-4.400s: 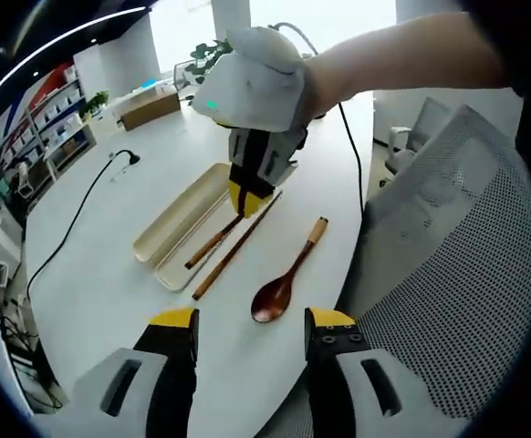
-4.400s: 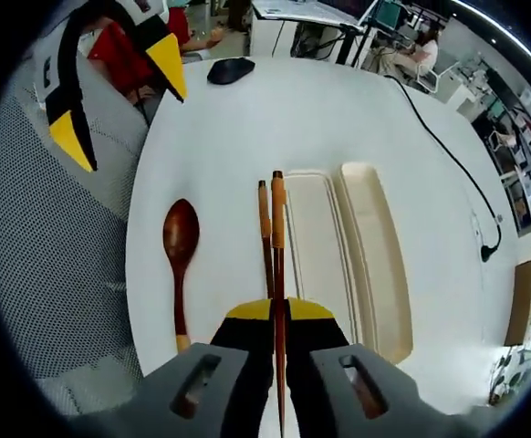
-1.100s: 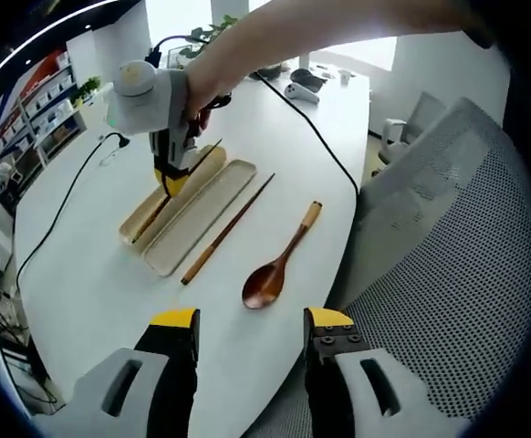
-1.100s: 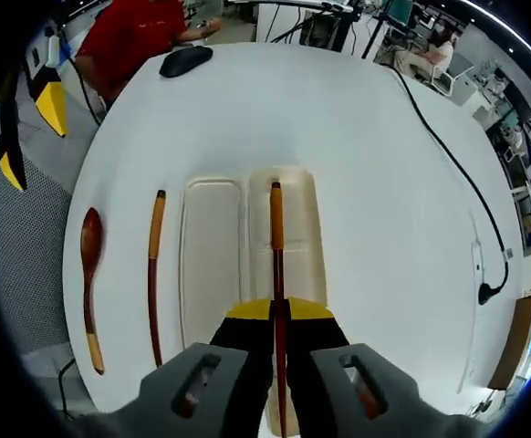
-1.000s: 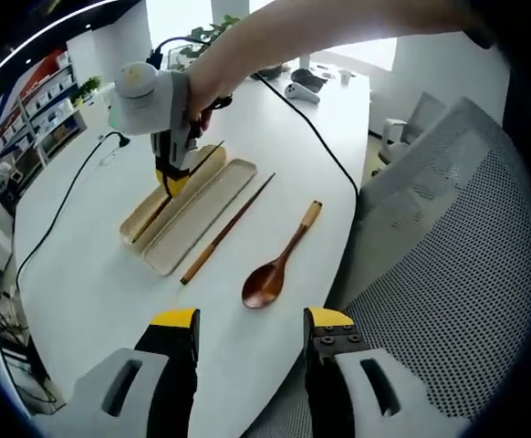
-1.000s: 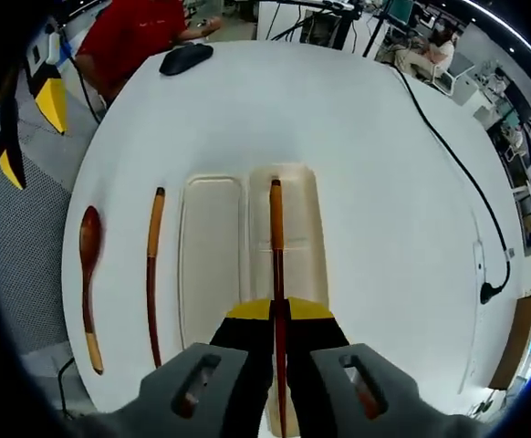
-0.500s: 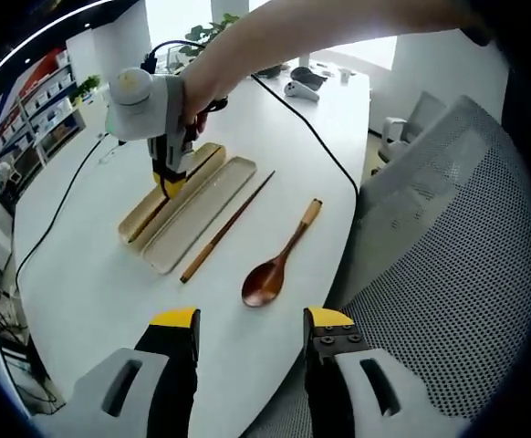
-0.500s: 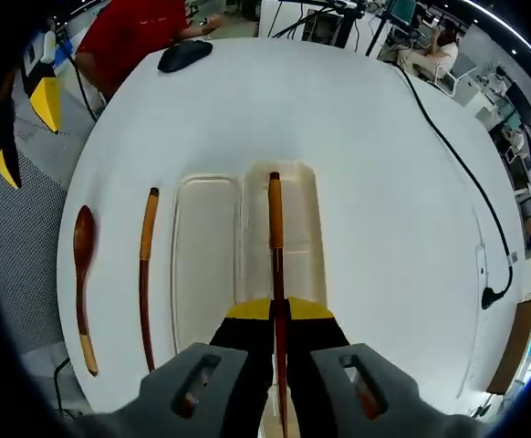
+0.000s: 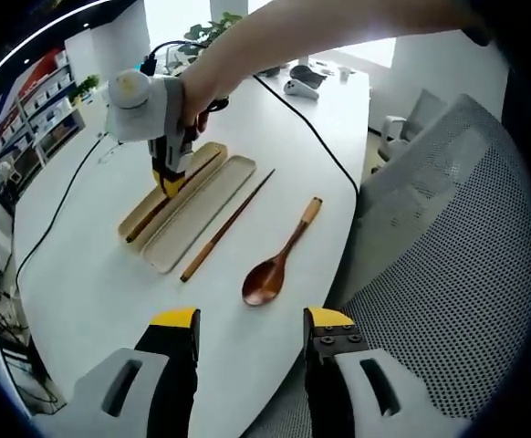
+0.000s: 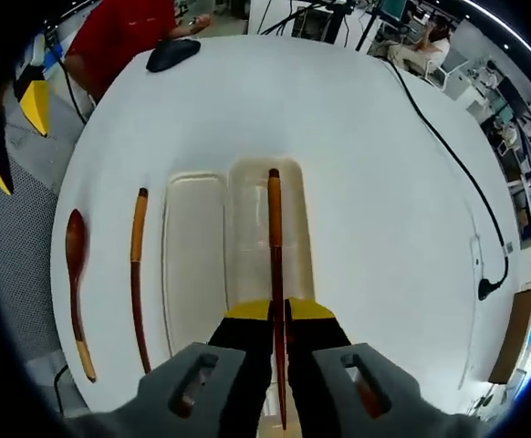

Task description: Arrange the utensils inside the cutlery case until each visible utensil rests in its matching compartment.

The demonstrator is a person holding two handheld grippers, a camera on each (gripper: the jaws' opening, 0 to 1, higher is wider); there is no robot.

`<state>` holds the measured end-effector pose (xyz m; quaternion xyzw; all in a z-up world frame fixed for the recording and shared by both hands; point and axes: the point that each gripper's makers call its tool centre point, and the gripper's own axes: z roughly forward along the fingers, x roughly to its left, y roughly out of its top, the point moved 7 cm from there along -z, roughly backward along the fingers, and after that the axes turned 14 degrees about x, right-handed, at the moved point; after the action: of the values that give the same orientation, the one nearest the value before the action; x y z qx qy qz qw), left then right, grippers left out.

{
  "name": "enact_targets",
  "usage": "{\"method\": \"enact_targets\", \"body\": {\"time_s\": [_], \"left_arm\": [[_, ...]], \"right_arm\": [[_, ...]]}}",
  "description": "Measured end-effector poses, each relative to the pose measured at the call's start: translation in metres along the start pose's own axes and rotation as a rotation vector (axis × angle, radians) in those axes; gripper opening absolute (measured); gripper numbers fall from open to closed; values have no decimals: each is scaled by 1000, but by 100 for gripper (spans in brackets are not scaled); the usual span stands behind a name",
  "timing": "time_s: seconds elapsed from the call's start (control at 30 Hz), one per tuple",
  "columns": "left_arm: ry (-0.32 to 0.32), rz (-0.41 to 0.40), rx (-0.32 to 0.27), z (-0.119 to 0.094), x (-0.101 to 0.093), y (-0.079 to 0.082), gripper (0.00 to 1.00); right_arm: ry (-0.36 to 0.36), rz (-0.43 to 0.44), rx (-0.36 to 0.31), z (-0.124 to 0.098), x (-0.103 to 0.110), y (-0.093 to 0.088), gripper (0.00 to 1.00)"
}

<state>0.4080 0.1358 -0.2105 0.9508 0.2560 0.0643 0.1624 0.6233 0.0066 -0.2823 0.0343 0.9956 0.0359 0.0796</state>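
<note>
A beige cutlery case lies open as two long trays [image 10: 192, 265] side by side on the white round table [image 10: 366, 182]. My right gripper [image 10: 277, 310] is shut on a dark wooden chopstick [image 10: 274, 228], which lies lengthwise along the right tray [image 10: 247, 237]. In the left gripper view the same gripper [image 9: 168, 182], held by a hand, stands over the far tray [image 9: 147, 205]. A second chopstick [image 10: 136, 274] [image 9: 224, 228] and a wooden spoon [image 10: 74, 283] [image 9: 279, 265] lie on the table beside the case. My left gripper [image 9: 250, 324] hangs open off the table's edge, holding nothing.
A black cable [image 10: 448, 155] snakes over the table beyond the case. A black mouse [image 10: 172, 53] lies at the table's far rim by a person in red [image 10: 124, 27]. A grey mesh chair [image 9: 448, 274] stands close to the table edge near the spoon.
My right gripper carried the chopstick from beside the case across to the far tray and has sunk lower over it. The left gripper, spoon and other chopstick have stayed put.
</note>
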Motion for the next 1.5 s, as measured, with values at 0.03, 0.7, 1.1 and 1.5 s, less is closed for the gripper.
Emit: {"method": "enact_targets", "body": {"time_s": [0.03, 0.7, 1.1, 1.5], "left_arm": [[1, 0, 0, 0, 0, 0, 46], [19, 23, -8, -2, 0, 3, 46], [21, 31, -10, -3, -2, 3, 45], [18, 42, -5, -3, -3, 3, 45]], "right_arm": [[-3, 4, -2, -2, -1, 0, 7], [-54, 233, -173, -53, 12, -24, 13], [-85, 329, -280, -84, 17, -27, 13], [-78, 392, -314, -94, 31, -46, 14]]}}
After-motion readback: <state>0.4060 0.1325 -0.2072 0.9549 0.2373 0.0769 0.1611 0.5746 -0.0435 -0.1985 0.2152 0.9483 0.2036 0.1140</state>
